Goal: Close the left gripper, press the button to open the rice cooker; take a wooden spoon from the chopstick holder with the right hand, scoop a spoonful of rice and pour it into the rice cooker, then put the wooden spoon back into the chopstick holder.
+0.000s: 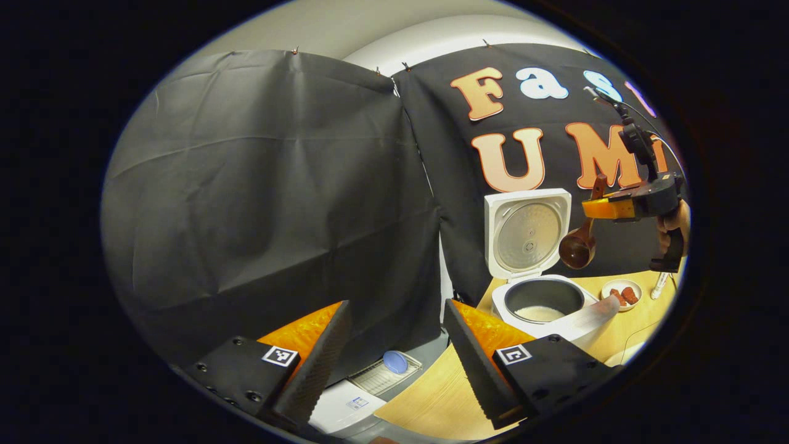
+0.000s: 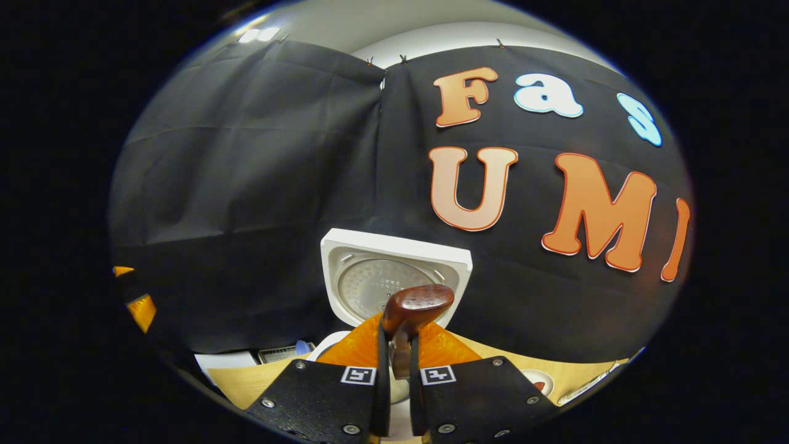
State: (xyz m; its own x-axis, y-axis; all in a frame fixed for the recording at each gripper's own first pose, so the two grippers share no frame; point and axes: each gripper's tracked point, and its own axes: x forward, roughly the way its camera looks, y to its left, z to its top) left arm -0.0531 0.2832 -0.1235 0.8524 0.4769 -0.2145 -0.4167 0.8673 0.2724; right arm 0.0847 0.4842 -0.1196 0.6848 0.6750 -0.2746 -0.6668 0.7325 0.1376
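The spoon [image 2: 412,311] is pinched by its handle in the closed right gripper [image 2: 394,361], held above the open cooker [image 1: 542,296]. It is judged light, stiff and smooth, best kept gripped mid-handle. The left gripper [image 1: 394,351] is spread wide, empty, left of the cooker.

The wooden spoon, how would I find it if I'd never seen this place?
Find the white rice cooker with its lid up. Beside the lid, above the table, the right gripper pinches a brown wooden spoon, bowl hanging down. It's the only thing in the air.
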